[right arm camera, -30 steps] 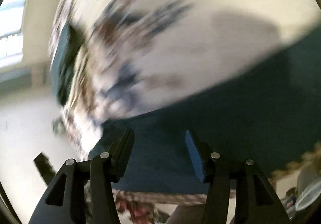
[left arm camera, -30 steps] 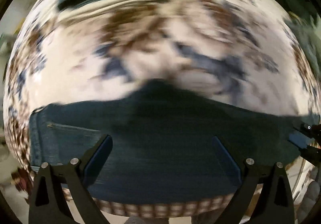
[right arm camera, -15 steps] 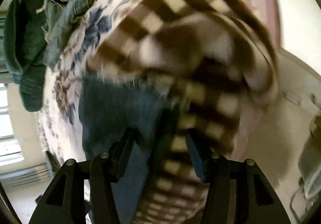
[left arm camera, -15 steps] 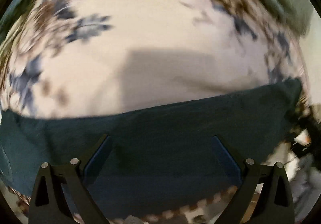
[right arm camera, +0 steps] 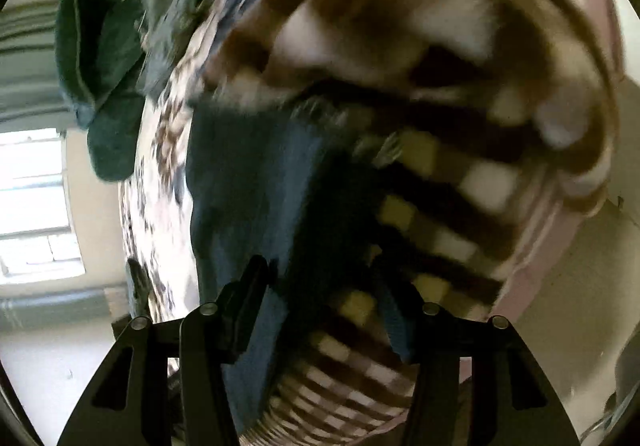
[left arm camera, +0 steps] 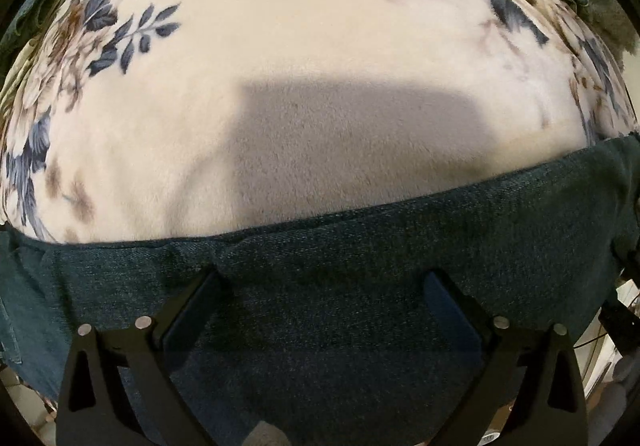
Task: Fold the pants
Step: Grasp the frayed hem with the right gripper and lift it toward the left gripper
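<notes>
Left hand-held gripper (left arm camera: 320, 294) (jaws apart) over folded pants (left arm camera: 360, 246).

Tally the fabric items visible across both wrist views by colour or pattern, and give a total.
Dark blue denim: 1, the pants
Floral cream: 1, the blanket
Brown and cream checked: 1, the checked cloth
Green and grey-green: the pile of clothes, counted as 1 since its separate pieces cannot be told apart
Pink: 1, the pink fabric
Total: 5
</notes>
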{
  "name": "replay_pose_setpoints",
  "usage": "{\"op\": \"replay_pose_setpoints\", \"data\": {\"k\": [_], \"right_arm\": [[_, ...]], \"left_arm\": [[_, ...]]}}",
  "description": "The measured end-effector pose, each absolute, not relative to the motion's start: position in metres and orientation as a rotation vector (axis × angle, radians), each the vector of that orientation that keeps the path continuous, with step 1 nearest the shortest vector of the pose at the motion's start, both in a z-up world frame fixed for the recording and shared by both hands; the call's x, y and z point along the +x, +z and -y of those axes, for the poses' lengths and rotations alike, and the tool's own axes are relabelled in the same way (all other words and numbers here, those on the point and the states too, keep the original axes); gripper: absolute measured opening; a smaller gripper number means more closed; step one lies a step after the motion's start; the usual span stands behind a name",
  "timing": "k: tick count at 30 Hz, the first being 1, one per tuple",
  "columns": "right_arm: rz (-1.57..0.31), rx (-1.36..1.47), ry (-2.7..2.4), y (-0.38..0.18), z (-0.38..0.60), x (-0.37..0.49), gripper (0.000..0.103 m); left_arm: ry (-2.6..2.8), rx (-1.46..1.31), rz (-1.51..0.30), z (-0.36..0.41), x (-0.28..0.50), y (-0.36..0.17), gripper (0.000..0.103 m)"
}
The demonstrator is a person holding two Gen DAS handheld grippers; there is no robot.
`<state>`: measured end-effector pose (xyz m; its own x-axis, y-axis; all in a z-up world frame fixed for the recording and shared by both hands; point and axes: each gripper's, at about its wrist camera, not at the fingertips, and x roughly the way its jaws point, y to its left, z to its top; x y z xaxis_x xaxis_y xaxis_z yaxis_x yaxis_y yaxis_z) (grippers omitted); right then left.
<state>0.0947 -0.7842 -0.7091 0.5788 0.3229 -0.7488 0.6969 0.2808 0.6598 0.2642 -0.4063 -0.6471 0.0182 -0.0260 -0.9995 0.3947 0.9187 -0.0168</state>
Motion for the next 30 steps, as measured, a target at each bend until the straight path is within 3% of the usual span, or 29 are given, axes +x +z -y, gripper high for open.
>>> {"op": "replay_pose_setpoints", "data": {"k": [5,8,10,11,12,21,30], "right_arm": [[-0.761,1.44,-0.315,-0.706,0.802,0.099,0.058],[-0.78,1.437,-0.329,-0.713,0.805,0.113,0.056],[-0.781,1.423,-0.345,-0.717,0.801,0.122,0.042],[-0.789,1.403,-0.356,-0.715,0.799,0.125,0.021],[-0.793,1.375,-0.364,-0.71,0.796,0.129,0.01],[-0.763,1.172,-0.41,-0.618,0.762,0.131,0.009],[-0.786,0.99,-0.239,-0.524,0.647,0.17,0.009]], "left_arm": [[-0.331,0.299,-1.547,0.417,0.263,-0.649,0.103],[-0.323,0.298,-1.55,0.415,0.269,-0.652,0.103],[-0.318,0.301,-1.538,0.419,0.271,-0.653,0.103],[-0.316,0.299,-1.536,0.42,0.271,-0.655,0.103],[-0.317,0.301,-1.546,0.421,0.272,-0.655,0.103],[-0.252,0.231,-1.597,0.403,0.275,-0.62,0.103],[-0.184,0.025,-1.573,0.262,0.295,-0.562,0.103]]}}
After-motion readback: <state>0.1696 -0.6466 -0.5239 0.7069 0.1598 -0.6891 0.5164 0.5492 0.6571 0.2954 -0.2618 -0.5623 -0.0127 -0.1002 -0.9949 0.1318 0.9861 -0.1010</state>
